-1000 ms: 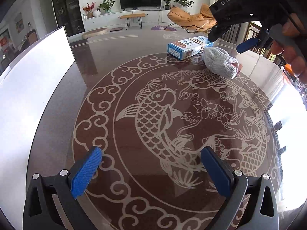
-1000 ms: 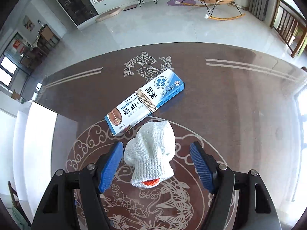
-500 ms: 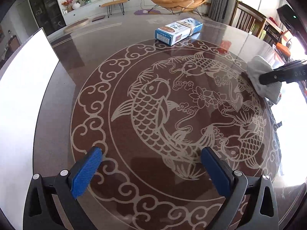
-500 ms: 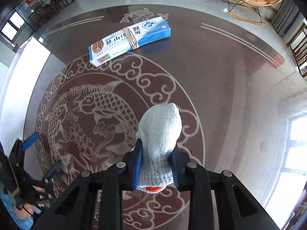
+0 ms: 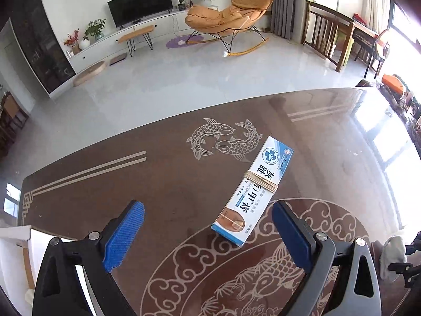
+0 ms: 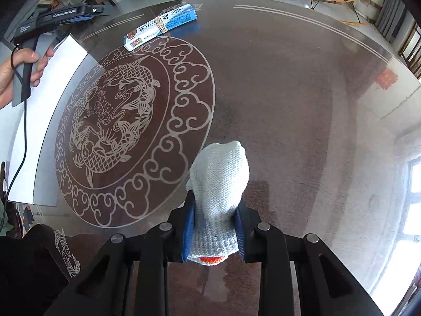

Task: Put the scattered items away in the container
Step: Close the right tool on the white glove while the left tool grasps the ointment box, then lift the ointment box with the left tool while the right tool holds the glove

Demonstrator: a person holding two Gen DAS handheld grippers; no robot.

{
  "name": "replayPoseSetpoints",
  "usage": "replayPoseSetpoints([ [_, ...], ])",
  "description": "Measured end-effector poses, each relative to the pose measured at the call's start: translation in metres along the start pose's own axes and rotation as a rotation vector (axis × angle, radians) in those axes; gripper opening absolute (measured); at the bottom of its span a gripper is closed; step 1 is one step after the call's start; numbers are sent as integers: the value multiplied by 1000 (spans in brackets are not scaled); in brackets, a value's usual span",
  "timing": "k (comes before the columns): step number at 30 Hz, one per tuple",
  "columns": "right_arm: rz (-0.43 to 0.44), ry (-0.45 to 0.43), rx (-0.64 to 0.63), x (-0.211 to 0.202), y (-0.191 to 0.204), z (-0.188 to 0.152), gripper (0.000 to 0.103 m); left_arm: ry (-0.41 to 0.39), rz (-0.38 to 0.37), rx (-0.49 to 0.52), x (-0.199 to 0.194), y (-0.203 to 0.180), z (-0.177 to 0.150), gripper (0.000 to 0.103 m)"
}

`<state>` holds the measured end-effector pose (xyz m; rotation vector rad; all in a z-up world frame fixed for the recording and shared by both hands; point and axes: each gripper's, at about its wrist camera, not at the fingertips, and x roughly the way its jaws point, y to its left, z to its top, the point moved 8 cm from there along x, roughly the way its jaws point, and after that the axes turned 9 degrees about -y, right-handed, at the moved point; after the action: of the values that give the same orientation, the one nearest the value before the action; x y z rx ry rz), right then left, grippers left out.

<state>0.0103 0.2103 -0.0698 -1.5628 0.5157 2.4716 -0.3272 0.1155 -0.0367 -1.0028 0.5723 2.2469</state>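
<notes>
My right gripper (image 6: 214,226) is shut on a white knitted glove (image 6: 219,181) with an orange cuff edge, held above the dark glass table (image 6: 289,92). That glove (image 5: 393,254) also shows at the right edge of the left wrist view. A blue-and-white carton (image 5: 252,192) with a rubber band around it lies flat on the table, just ahead of my left gripper (image 5: 208,237) and nearer its right finger. The left gripper is open and touches nothing. From the right wrist view the carton (image 6: 160,26) lies far off at the top left, with the left gripper (image 6: 89,14) beside it.
A white container (image 6: 44,105) stands along the table's left side, and its corner (image 5: 15,247) shows at the lower left in the left wrist view. A hand (image 6: 23,65) holds the left gripper over it. Beyond the table's far edge are floor, a rocking chair and wooden chairs.
My right gripper shut on the glove and carried it up and away from the carton. My left gripper swung from over the fish pattern to just behind the carton.
</notes>
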Motion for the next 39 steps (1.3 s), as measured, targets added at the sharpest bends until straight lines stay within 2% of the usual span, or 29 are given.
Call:
replayPoseSetpoints([
  [3, 33, -20, 27, 4, -1, 5, 27, 13, 5, 137, 36, -27, 0, 99],
  [8, 83, -44, 85, 6, -5, 6, 28, 83, -85, 175, 65, -52, -15, 99],
  [10, 99, -49, 107, 7, -7, 6, 28, 68, -133, 131, 58, -55, -13, 62],
  [11, 105, -53, 116, 7, -9, 5, 28, 75, -109, 116, 55, -53, -12, 43],
  [12, 110, -57, 125, 8, -9, 6, 28, 88, -79, 111, 52, -51, -14, 40],
  [15, 100, -64, 122, 7, -8, 5, 28, 120, -105, 142, 37, -66, -36, 41],
  [18, 58, -46, 73, 4, -6, 1, 28, 156, -138, 177, 7, -95, -76, 41],
  [23, 7, 69, -4, -2, 2, -16, 28, 284, -179, 138, -67, -143, -164, 41],
  [25, -2, 100, -30, -6, 9, -22, 28, 272, -180, 85, -89, -156, -179, 42],
  [26, -9, 108, -34, -8, 11, -24, 30, 252, -171, 47, -97, -157, -182, 51],
  [27, -25, 122, -29, -9, 11, -25, 33, 236, -148, 37, -101, -158, -183, 75],
  [28, -36, 134, -14, -9, 10, -26, 43, 225, -114, 73, -103, -158, -182, 84],
  [30, -29, 105, 25, -14, 10, -22, 60, 144, -28, 164, -110, -159, -173, 87],
  [31, -21, 90, 41, -16, 9, -20, 63, 101, 0, 196, -115, -158, -164, 87],
  [35, -24, 57, 48, -25, 5, -11, 64, 29, 26, 260, -123, -163, -146, 87],
  [39, -25, 50, 61, -25, 0, -7, 65, 27, 36, 270, -120, -163, -143, 87],
])
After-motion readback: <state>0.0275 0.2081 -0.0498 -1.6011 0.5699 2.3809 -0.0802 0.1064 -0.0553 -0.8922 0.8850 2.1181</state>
